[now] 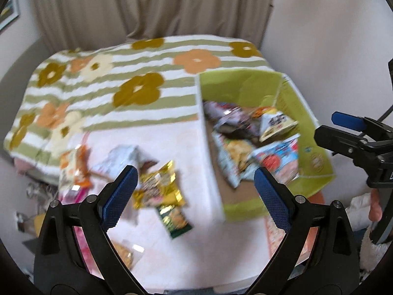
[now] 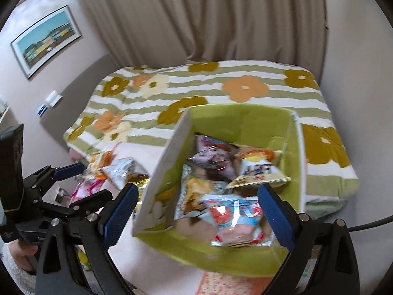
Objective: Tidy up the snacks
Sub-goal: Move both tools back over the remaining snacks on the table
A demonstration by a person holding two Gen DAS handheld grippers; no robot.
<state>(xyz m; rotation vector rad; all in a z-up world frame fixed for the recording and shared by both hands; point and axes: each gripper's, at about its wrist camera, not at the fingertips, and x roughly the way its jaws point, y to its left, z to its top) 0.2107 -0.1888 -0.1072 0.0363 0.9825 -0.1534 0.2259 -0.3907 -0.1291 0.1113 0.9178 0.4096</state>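
Curtained wall behind a bed (image 1: 152, 147) with a pale sheet and a flowered, striped quilt (image 1: 137, 73). Loose snack packets (image 1: 157, 184) lie on the sheet at left, long axes running roughly away from the camera. Left hand-held gripper (image 1: 194, 196) hangs above them, jaws wide, nothing between; the gold packet sits just below and ahead of its left pad, so this hand is nearer. Green box (image 2: 245, 123) at right already holds several packets. Right hand-held gripper (image 2: 196, 213) hovers over the box, jaws wide, empty.
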